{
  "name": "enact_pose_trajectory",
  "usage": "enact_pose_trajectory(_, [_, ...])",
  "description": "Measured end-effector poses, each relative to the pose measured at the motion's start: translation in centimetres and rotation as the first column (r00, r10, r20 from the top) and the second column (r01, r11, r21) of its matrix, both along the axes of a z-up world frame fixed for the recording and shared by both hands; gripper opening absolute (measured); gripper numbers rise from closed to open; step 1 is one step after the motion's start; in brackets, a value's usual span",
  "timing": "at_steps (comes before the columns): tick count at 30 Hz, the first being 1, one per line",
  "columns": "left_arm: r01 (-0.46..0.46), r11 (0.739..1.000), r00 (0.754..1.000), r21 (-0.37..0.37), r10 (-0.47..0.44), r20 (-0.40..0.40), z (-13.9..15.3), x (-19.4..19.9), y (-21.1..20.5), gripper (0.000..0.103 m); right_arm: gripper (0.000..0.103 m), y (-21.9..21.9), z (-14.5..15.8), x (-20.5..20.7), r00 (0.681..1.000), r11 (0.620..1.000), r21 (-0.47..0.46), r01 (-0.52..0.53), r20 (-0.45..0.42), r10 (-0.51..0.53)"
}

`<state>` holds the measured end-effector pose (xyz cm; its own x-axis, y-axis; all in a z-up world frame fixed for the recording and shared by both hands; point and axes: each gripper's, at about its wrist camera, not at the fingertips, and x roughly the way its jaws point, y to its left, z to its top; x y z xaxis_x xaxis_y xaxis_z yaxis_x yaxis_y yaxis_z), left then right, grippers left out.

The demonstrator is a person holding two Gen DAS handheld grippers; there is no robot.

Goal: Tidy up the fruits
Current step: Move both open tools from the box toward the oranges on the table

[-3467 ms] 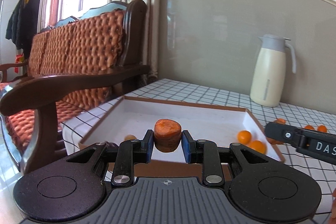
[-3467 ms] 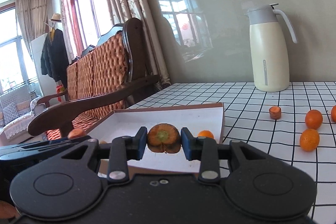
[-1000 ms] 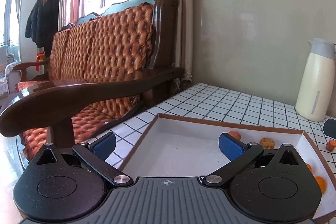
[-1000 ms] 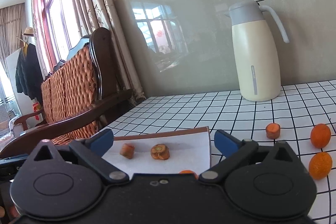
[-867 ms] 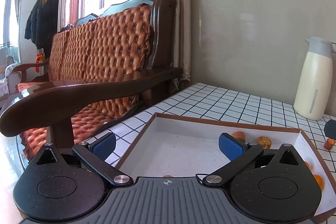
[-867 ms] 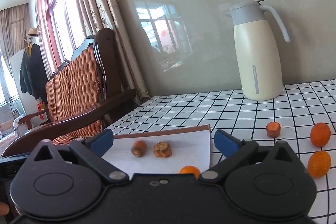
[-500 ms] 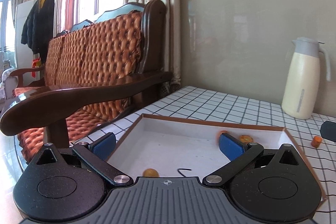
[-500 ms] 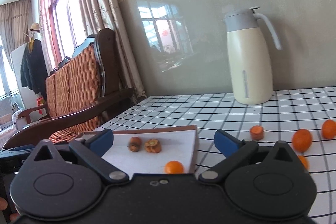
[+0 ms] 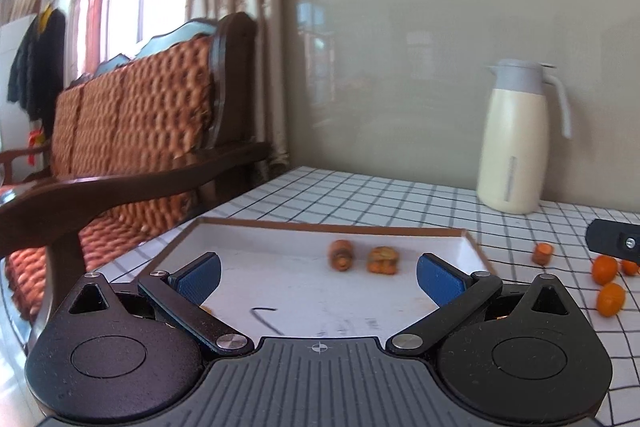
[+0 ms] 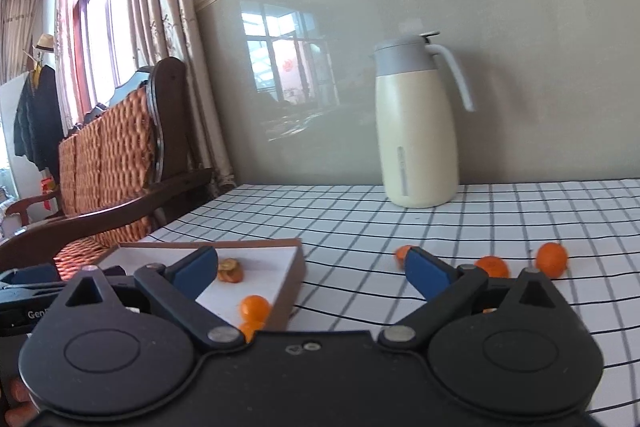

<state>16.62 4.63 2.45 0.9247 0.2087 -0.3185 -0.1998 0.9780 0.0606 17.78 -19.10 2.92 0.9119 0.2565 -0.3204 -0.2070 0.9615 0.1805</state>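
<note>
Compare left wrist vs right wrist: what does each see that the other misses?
Left wrist only: the left tongs, open, and a second carrot piece in the tray, left of the carrot slice.
Right wrist only: the right tongs, open, and a kumquat inside the tray's near corner.
Both: tray, carrot slice, cream thermos jug, checked tablecloth, loose kumquats and a carrot stub outside the tray, wooden sofa.

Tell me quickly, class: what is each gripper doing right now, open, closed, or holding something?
Left gripper: open, holding nothing, over the tray.
Right gripper: open, holding nothing.
</note>
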Motion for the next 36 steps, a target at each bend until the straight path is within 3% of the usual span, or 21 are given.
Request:
enact_pose_trajectory(7, [0.092,0.995,0.996,0.036,-0.093,0.006,-0.1,-0.2,-3.6,0.103,0.077,-3.0,-0.3,-0.6,0.997,0.997,-0.005,0.082,-0.013,-0.082])
enact_pose_trajectory(22, [0.249,0.968,0.968,0.017,-0.249,-0.013,-1.0,0.5,-10.1,0.103,0.05,-8.7,-1.5,-1.4,0.971,0.972,-0.01,0.234,-0.058,-0.234])
enact_pose_trajectory(28, [0.321,0.947,0.947,0.019,-0.321,-0.031,-1.8,0.7,-13.1,0.103,0.043,-10.8,-1.9,-1.4,0.957,0.96,-0.001,0.279,-0.077,-0.278])
enact_pose_trajectory(36, [0.374,0.927,0.926,0.031,-0.372,-0.064,-2.9,1.3,-17.0,0.103,0.042,-11.9,-2.2,-1.3,0.942,0.947,-0.029,0.321,-0.097,-0.323])
